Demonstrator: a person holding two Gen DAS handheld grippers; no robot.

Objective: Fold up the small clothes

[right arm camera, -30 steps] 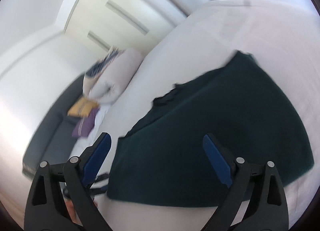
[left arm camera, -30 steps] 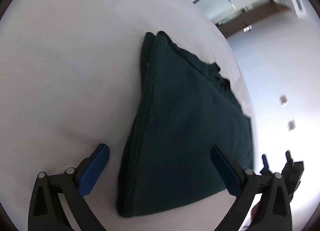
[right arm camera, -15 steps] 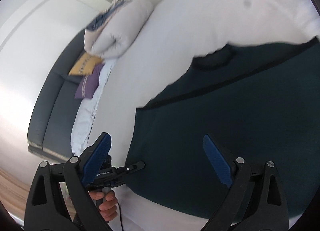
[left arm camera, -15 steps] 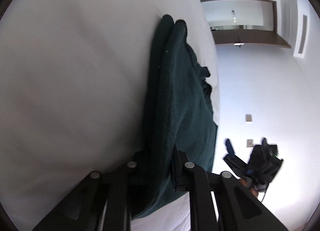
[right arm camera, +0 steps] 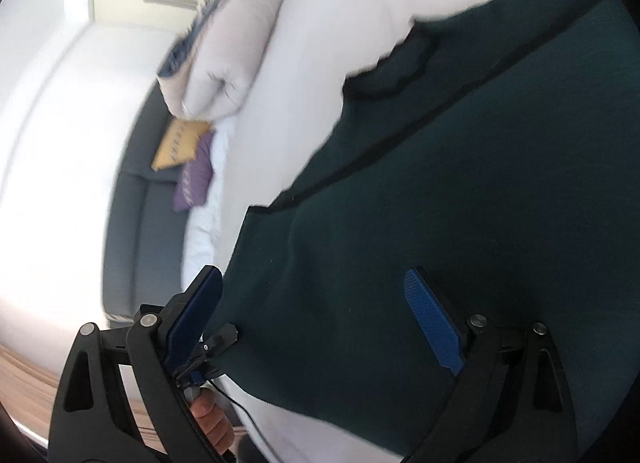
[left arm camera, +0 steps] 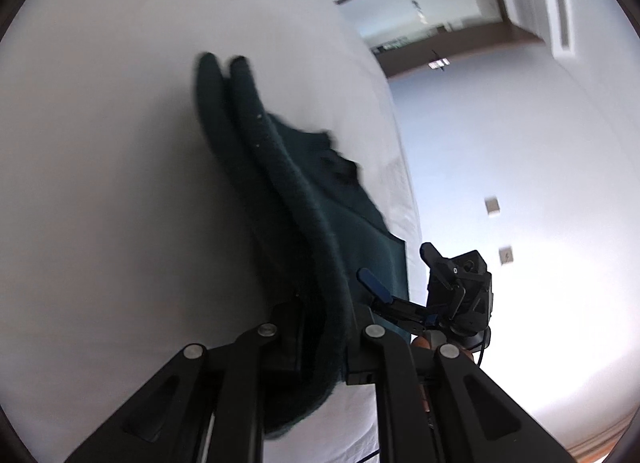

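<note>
Dark green garment (left arm camera: 316, 219) is lying folded on the white bed (left arm camera: 120, 183), and in the left wrist view its doubled edge runs from about 11 o'clock down to 6 o'clock, where it disappears between the jaws. So the left gripper (left arm camera: 322, 339) is clamped tight on that near edge, with the fabric pinched and bunched right at the fingers. You can see two thick layers of cloth side by side at the far tip.

Over at 4 o'clock in that same view the right gripper (left arm camera: 380, 291) shows up, blue pads apart, sitting just beside the garment's other edge near the side of the bed.

From the right wrist view the garment (right arm camera: 460, 203) fills most of the frame from 1 o'clock down to 5 o'clock. Right gripper (right arm camera: 316, 323) is spread wide here, nothing between its blue pads (right arm camera: 434, 323), hovering over the cloth with one pad above the fabric and the other past its edge. Can't tell if it's touching.

Background stuff: a white pillow (right arm camera: 224, 59) at 11 o'clock, a yellow cushion (right arm camera: 178, 145) and a purple cushion (right arm camera: 194, 179) on a grey sofa (right arm camera: 132, 231) at 9 o'clock. It's all pretty blurry.
</note>
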